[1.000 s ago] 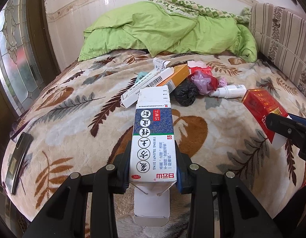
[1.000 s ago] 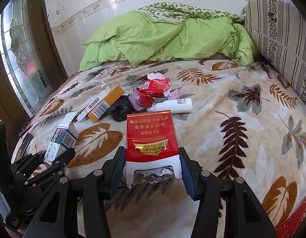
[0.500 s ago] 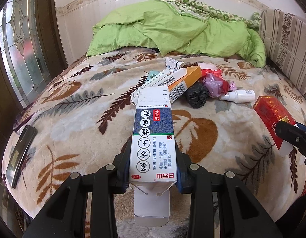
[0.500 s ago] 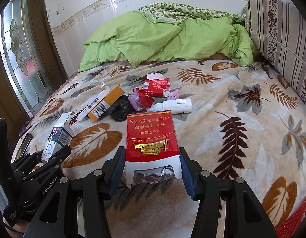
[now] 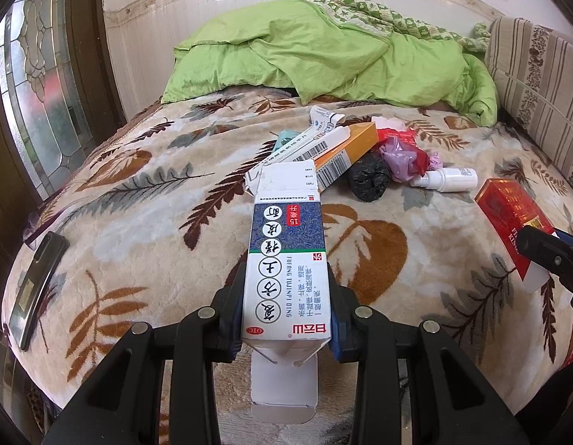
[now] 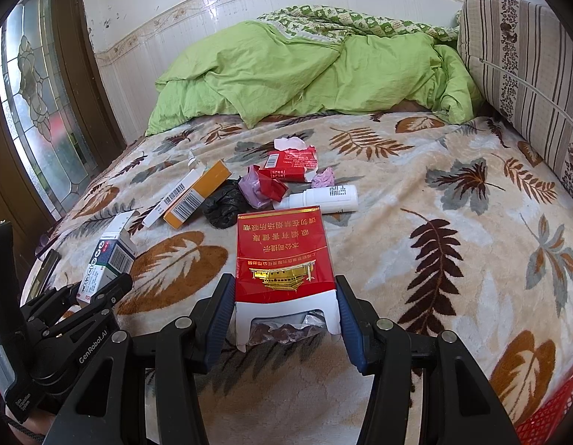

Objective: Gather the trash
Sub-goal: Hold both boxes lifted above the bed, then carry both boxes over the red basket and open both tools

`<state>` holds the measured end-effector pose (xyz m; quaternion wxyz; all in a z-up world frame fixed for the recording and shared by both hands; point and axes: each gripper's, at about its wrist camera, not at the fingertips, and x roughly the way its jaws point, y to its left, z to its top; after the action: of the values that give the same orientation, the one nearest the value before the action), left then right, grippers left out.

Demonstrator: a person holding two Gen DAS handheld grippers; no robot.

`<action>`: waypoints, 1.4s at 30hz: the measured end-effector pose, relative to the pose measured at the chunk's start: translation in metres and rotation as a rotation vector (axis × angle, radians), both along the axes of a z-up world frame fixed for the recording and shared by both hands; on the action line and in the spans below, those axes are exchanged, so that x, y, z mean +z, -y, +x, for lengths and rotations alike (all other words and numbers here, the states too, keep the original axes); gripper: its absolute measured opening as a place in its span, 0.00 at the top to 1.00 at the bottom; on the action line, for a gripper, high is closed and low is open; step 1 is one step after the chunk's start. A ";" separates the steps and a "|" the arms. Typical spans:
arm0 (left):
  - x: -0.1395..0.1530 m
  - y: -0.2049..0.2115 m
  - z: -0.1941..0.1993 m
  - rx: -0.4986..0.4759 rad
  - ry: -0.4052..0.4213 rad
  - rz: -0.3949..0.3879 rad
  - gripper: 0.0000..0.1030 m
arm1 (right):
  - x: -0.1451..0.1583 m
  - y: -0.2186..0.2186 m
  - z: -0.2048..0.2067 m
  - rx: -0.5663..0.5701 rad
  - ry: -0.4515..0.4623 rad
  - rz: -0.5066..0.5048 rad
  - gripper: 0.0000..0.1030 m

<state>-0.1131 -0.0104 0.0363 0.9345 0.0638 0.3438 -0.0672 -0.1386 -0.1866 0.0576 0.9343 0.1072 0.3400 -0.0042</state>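
Note:
My left gripper is shut on a blue and white medicine box with open end flaps, held above the bed. My right gripper is shut on a red cigarette pack, which also shows in the left wrist view. More trash lies in a heap mid-bed: an orange box, a long white box, a black bag, a torn red wrapper, crumpled pink plastic and a white bottle.
The bed has a leaf-patterned blanket, a green duvet at its head and a striped cushion on the right. A dark phone lies at the left edge. A red basket shows at the lower right.
My left gripper has moved left and slightly back with the medicine box, so the heap sits further right in its view. The right gripper has stayed still with the red pack.

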 end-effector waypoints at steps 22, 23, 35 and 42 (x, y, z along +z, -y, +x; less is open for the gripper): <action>0.055 0.126 -0.085 -0.540 -0.076 -0.098 0.68 | 0.031 0.125 -0.149 -0.295 0.006 0.177 0.45; 0.058 0.136 -0.091 -0.578 -0.085 -0.101 0.68 | 0.031 0.134 -0.160 -0.324 0.007 0.180 0.45; 0.080 0.273 -0.161 -0.949 -0.213 -0.113 0.68 | 0.038 0.235 -0.286 -0.678 0.017 0.200 0.45; 0.071 0.323 -0.192 -1.044 -0.277 -0.092 0.42 | 0.030 0.259 -0.315 -0.764 0.003 0.228 0.38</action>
<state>-0.3050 -0.3330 0.1072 0.7246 0.1758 0.3829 -0.5454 -0.4538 -0.4453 0.0874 0.8481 0.3290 0.2724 -0.3135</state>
